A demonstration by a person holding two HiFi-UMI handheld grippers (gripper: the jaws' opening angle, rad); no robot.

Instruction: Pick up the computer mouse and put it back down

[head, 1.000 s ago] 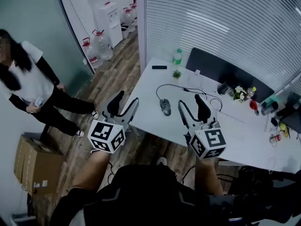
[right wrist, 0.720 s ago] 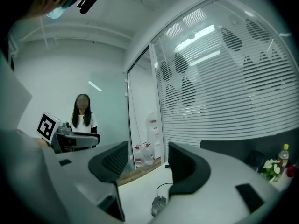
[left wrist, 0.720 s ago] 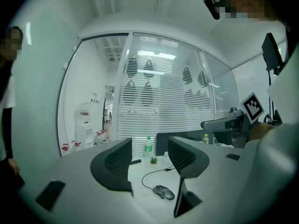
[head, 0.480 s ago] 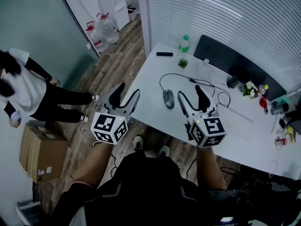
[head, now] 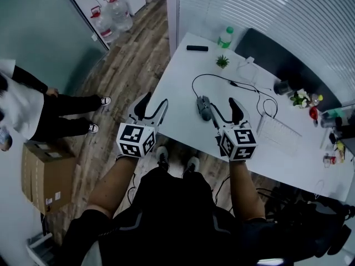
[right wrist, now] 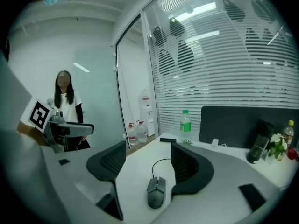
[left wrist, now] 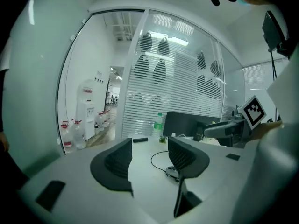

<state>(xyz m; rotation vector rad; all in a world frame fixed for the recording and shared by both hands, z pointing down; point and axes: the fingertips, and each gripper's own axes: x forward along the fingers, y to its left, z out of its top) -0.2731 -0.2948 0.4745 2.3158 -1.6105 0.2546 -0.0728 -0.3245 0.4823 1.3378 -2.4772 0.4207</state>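
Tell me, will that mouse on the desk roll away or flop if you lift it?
The mouse looks like a hard, rounded shell, so it probably stays stiff but maybe slippery. It sits flat on the white desk, so a push should slide it, not roll it. Its thin cable looks floppy and will likely trail behind.

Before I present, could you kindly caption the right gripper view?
Right gripper, jaws just opening and empty, lined up on the grey mouse on the white desk.

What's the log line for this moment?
phase: pre-grasp | right tool: open, jaws just opening, mouse between them untouched | left tool: open, empty | mouse: on desk
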